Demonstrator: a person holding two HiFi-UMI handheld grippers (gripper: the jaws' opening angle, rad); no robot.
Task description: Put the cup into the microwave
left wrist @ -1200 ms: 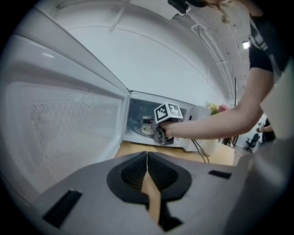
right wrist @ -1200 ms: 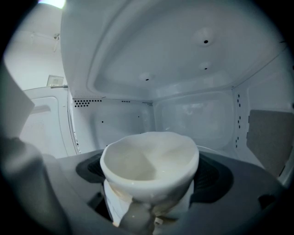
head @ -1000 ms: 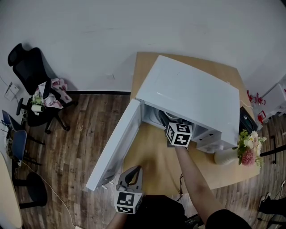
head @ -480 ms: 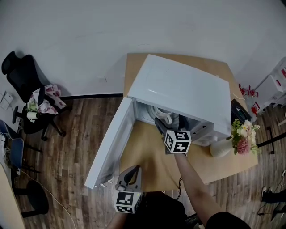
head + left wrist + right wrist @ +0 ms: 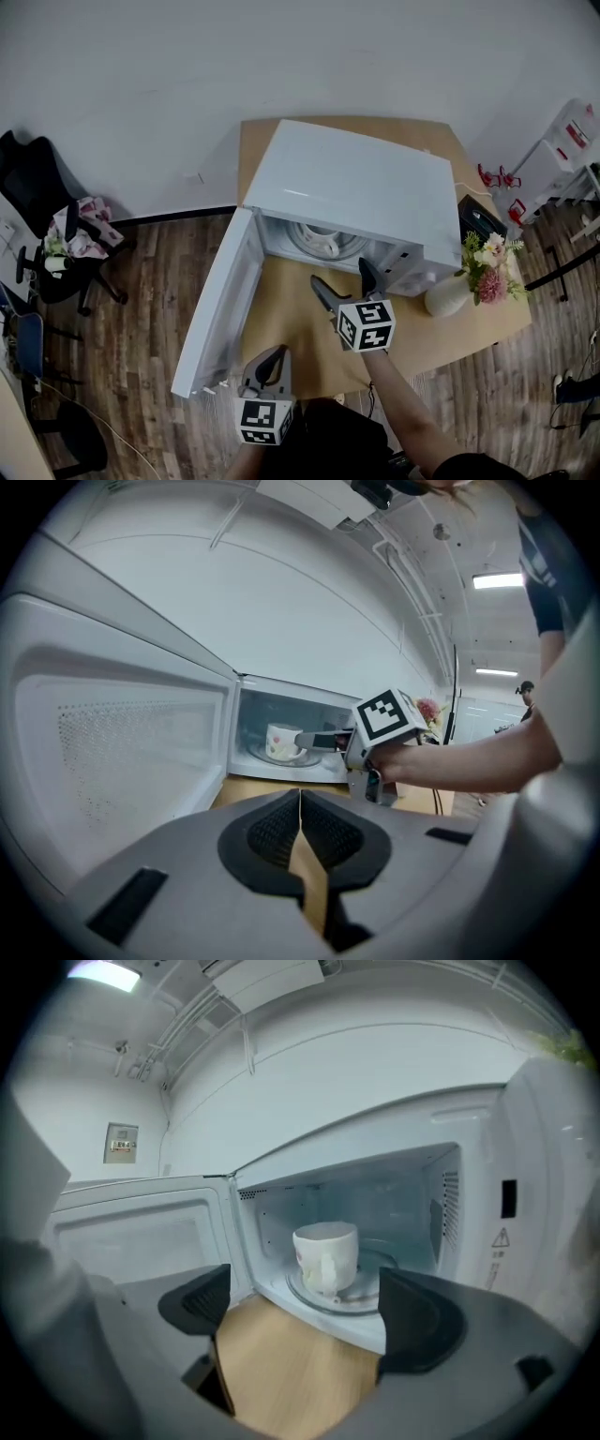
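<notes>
Right gripper point(image 5: 339, 274) has backed out of the microwave point(image 5: 347, 187) — jaws wide apart, empty. Cup point(image 5: 325, 1255) stands on the turntable point(image 5: 364, 1290) at that gripper's 12 o'clock — placement looks done. Left gripper point(image 5: 273, 359) closed on nothing.

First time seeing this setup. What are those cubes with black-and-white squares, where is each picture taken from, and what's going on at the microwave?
No robot here: a person holds a two-jaw gripper in each hand; the marker cubes are parts of them. One picture looks down from the person's head, the other two from cameras on the grippers. The right gripper is open and empty before the open microwave; the white cup stands on its turntable. The left gripper is shut, empty. A vase of flowers shares the wooden table.
</notes>
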